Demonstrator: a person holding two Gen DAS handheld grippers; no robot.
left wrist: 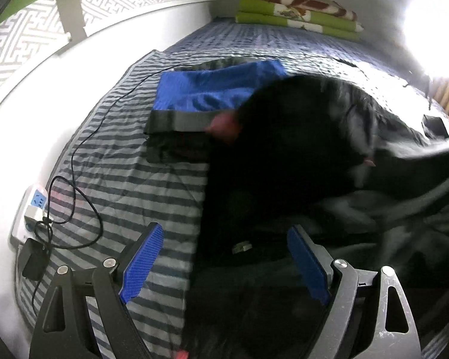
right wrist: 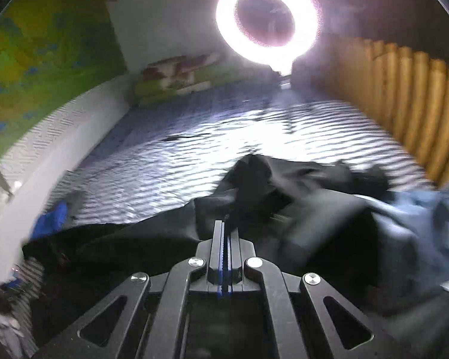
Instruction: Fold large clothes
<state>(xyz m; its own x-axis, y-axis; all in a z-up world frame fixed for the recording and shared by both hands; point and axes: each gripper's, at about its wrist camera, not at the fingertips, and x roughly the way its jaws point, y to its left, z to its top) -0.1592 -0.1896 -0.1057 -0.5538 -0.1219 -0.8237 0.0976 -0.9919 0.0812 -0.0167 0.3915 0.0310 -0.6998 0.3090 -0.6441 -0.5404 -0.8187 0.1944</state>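
A large black garment (left wrist: pixel 284 161) lies crumpled on the bed, blurred across the middle of the left wrist view. My left gripper (left wrist: pixel 224 257) hangs open above its near edge, one blue pad (left wrist: pixel 140 263) over the striped sheet (left wrist: pixel 128 179) and the other over the dark cloth. In the right wrist view the same black garment (right wrist: pixel 284 197) is heaped just ahead of my right gripper (right wrist: pixel 224 224). Its jaws are shut, pads together, tips at the cloth's edge. Whether a fold is pinched between them I cannot tell.
A folded blue and grey garment (left wrist: pixel 206 98) rests on the striped sheet. A power strip (left wrist: pixel 33 209) with a black cable lies at the left bed edge. Folded green blankets (left wrist: pixel 296 9) sit at the far end. A ring light (right wrist: pixel 269 21), wooden slats (right wrist: pixel 404 95) and pale blue cloth (right wrist: pixel 419 218) are on the right.
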